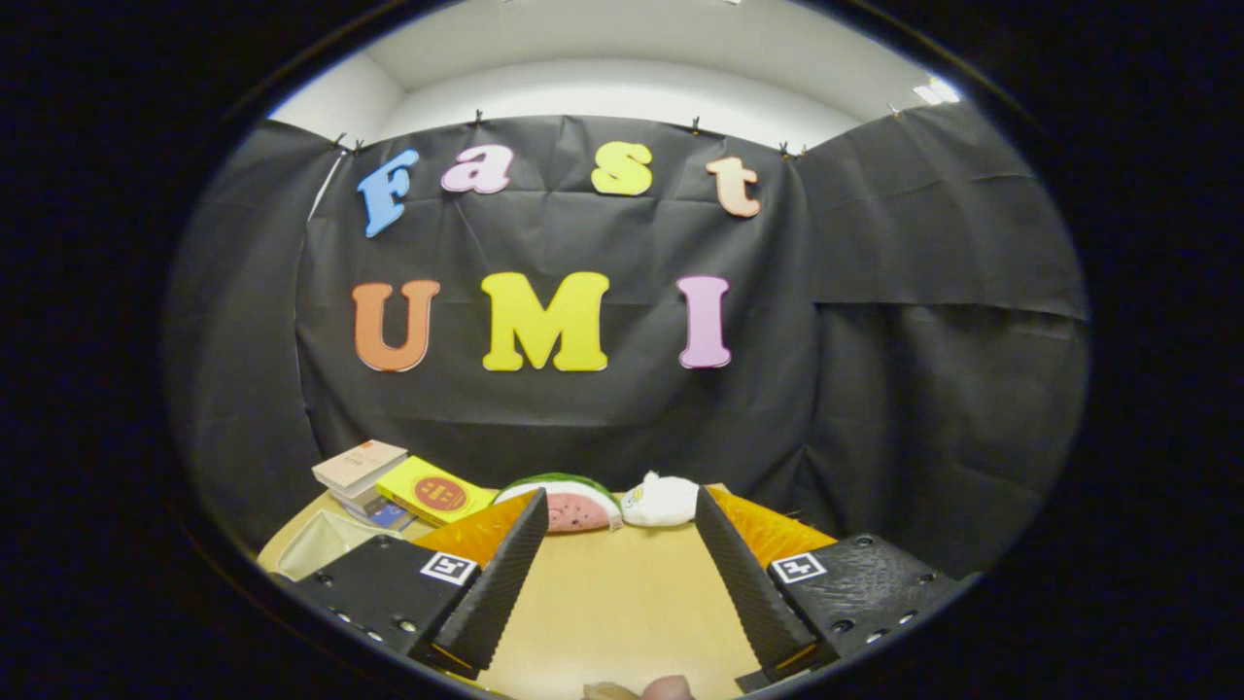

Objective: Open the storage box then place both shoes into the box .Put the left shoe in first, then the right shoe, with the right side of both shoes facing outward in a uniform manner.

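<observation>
The gripper (614,506) is held level above a tan table (622,603), looking across it toward the black cloth wall. Its two fingers (505,574) stand wide apart with nothing between them except bare tabletop; they grip nothing. The raised, forward-facing pose suits surveying the scene rather than grasping, so the task is judged to be at its very start.

Along the table's far edge lies a row of objects. A plush watermelon slice (573,504) sits just beyond the left finger's tip, and a small white plush toy (661,499) lies beside it, just short of the right finger's tip. Toward the far left corner rests a stack of books (358,472) with a yellow book (432,491) leaning against it. Near the left edge, beside the left finger's housing, a pale open container (326,544) is partly visible; whether this is the storage box cannot be told. The shoes cannot be made out here. At the near edge, between the finger bases, a fingertip of the person's hand (667,688) appears.

The clutter is kept to the far edge, leaving the middle of the table free, presumably as working room.
</observation>
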Tool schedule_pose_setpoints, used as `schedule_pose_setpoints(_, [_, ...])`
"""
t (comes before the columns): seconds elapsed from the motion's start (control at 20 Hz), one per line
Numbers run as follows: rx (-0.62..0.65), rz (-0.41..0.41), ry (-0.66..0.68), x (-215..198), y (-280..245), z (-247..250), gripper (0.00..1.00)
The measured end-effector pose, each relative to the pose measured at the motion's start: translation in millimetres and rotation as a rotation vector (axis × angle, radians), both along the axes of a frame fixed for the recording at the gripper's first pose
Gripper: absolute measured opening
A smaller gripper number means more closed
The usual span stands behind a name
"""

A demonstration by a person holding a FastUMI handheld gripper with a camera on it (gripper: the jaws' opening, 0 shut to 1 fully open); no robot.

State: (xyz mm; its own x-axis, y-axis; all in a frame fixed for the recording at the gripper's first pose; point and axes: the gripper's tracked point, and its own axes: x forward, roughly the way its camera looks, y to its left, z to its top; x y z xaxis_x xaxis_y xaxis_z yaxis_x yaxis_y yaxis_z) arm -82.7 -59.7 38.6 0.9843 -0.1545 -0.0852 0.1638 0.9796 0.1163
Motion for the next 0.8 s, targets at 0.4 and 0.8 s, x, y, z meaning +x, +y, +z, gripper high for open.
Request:
schedule_pose_setpoints(0.4, [0.047,0.097,0.021,11,-21,-15,0.94])
schedule_pose_setpoints(0.8, [0.037,0.125,-0.014,17,-3,-5,0.94])
